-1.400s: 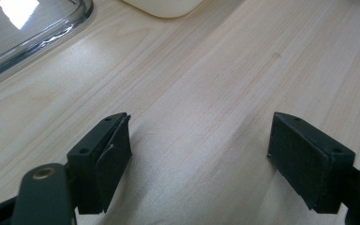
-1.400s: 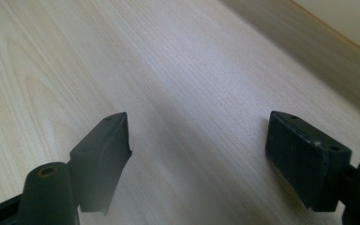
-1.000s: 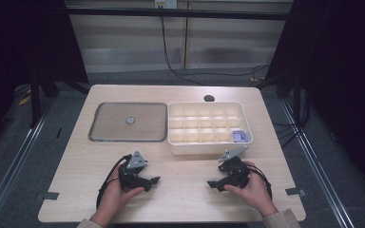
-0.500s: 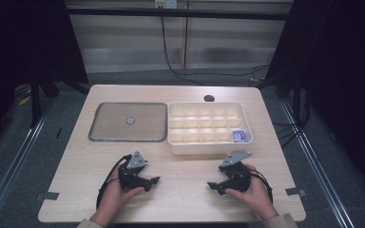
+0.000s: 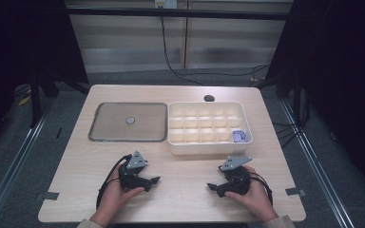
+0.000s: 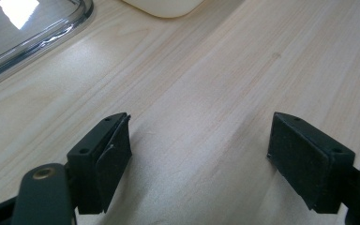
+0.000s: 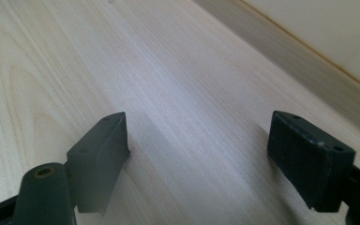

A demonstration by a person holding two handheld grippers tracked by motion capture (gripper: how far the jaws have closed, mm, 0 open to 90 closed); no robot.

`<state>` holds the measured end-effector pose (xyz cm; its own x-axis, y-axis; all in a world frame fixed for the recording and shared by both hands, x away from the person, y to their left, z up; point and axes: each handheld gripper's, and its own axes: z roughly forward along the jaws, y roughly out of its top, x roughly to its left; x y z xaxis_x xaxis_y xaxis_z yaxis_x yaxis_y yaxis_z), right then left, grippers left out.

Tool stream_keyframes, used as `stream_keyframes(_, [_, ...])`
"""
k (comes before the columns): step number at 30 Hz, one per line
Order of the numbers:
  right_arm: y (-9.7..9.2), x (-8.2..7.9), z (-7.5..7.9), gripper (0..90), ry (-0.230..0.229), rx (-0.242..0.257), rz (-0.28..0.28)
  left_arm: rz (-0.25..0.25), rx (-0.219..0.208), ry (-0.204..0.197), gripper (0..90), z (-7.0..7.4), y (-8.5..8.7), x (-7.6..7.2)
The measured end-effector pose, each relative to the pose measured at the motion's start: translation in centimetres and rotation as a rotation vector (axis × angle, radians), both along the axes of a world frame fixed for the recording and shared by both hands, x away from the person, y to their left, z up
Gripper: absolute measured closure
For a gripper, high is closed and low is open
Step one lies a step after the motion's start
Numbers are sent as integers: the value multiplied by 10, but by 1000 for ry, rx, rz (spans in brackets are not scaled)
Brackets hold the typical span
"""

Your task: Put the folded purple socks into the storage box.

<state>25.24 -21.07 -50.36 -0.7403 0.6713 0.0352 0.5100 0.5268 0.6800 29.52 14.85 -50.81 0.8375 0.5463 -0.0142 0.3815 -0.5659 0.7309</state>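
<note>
Left gripper (image 5: 153, 180) resting low on pale wooden table (image 5: 185, 190), black jaws spread wide, nothing between them, pointing toward table's middle. Right gripper (image 5: 212, 186) likewise low on table, jaws wide apart, empty, facing left gripper, well apart from it. Shallow grey metal tray (image 5: 128, 122) just beyond left gripper, small round object (image 5: 130, 120) at its centre. Cream plastic compartment box (image 5: 209, 127) beside tray, beyond right gripper, small bluish item (image 5: 240, 136) in near right compartment.
</note>
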Motion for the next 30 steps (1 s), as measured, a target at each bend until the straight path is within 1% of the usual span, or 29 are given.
stream_keyframes(3, [-1,0,-1,201,-11,14,6,0,0,0,209,0,0,0])
stream_keyframes(4, [-1,-1,-1,201,-11,8,3,0,0,0,209,0,0,0])
stream_keyframes(7, [-1,-2,-2,201,-9,13,-5,0,0,0,209,0,0,0])
stream_keyframes(11, [-2,-2,-4,201,-33,31,3,0,0,0,209,0,0,0])
stream_keyframes(19, [-3,-3,-4,200,-36,36,-4,0,0,0,209,0,0,0])
stream_keyframes(30, [-4,-4,-7,201,-52,56,-3,0,0,0,209,0,0,0])
